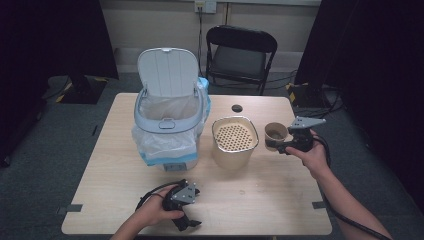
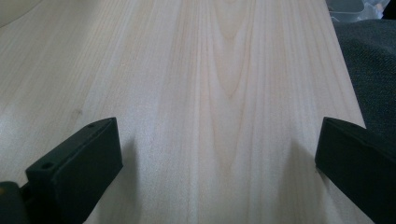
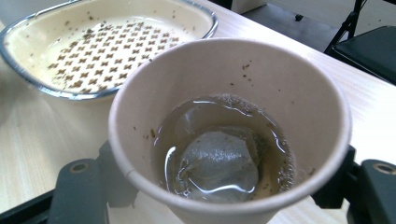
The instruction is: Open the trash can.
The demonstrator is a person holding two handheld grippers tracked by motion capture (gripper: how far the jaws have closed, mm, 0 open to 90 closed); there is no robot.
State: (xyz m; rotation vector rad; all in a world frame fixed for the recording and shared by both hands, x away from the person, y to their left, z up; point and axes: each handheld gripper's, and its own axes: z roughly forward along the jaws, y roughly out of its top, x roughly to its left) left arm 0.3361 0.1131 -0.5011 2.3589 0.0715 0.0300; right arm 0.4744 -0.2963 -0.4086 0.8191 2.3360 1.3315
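Paper cup with tea and teabag is clamped in our right tongs, strainer tub at 9 o'clock. Next: tip slowly. Left tongs apart, idle on surface.

A tan paper cup holds brownish tea; the cream strainer bears a dotted grid pattern.

Bin stands on bench, strainer pot just right of it, cup right of pot w/ teabag in it; chair behind bench.
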